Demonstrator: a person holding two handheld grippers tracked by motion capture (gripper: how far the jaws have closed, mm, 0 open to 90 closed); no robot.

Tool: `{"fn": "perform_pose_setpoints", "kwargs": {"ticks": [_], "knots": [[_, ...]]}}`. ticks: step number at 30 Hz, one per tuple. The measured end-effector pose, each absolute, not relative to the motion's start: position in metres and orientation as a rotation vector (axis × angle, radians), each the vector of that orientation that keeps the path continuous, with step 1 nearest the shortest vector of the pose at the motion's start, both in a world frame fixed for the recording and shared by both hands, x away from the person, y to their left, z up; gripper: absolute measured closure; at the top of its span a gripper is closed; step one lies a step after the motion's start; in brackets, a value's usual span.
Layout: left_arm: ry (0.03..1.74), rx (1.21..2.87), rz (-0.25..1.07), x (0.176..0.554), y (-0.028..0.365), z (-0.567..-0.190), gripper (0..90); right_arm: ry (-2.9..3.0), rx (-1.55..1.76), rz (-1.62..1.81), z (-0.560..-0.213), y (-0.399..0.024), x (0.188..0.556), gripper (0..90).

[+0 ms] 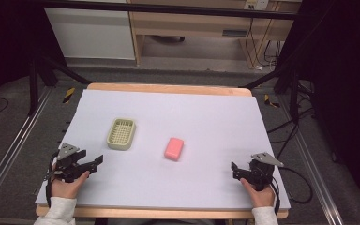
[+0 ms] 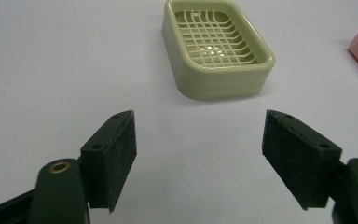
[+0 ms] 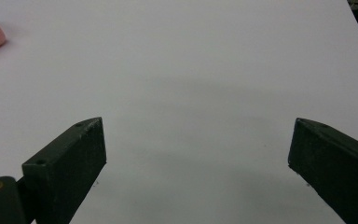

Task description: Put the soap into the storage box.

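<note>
White table (image 1: 178,187), soap (image 1: 174,148) mid-surface

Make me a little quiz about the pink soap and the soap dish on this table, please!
1. True or false: the pink soap lies inside the green soap dish.
2. Which gripper is nearer the soap dish: A) left gripper B) right gripper?
3. What is between the left gripper's jaws?

Key:
1. False; it lies on the white table, apart from the dish.
2. A.
3. Nothing; both grippers are open and hold nothing.
</note>
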State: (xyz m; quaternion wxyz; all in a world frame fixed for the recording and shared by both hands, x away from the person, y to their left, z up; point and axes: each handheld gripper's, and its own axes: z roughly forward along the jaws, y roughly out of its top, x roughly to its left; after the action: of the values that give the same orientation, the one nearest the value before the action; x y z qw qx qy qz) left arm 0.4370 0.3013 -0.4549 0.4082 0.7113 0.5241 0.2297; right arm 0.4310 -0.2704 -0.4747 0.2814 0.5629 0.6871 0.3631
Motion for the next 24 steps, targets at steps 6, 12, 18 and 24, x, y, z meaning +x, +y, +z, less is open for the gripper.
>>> {"fn": "perform_pose_setpoints", "kwargs": {"ticks": [6, 12, 18, 24], "knots": [[1.295, 1.796, 0.584, 0.435, 0.295, -0.453, 28.8, 1.851, 1.516, 0.969, -0.475, -0.270, 0.431, 4.5], [1.271, 1.808, 0.576, 0.434, 0.288, -0.452, 28.9, 1.852, 1.510, 0.968, -0.475, -0.270, 0.431, 4.5], [1.256, 1.826, 0.566, 0.435, 0.284, -0.451, 28.3, 1.848, 1.511, 0.968, -0.475, -0.270, 0.431, 4.5], [1.246, 1.823, 0.570, 0.436, 0.280, -0.449, 27.9, 1.848, 1.507, 0.968, -0.475, -0.270, 0.431, 4.5]]}}
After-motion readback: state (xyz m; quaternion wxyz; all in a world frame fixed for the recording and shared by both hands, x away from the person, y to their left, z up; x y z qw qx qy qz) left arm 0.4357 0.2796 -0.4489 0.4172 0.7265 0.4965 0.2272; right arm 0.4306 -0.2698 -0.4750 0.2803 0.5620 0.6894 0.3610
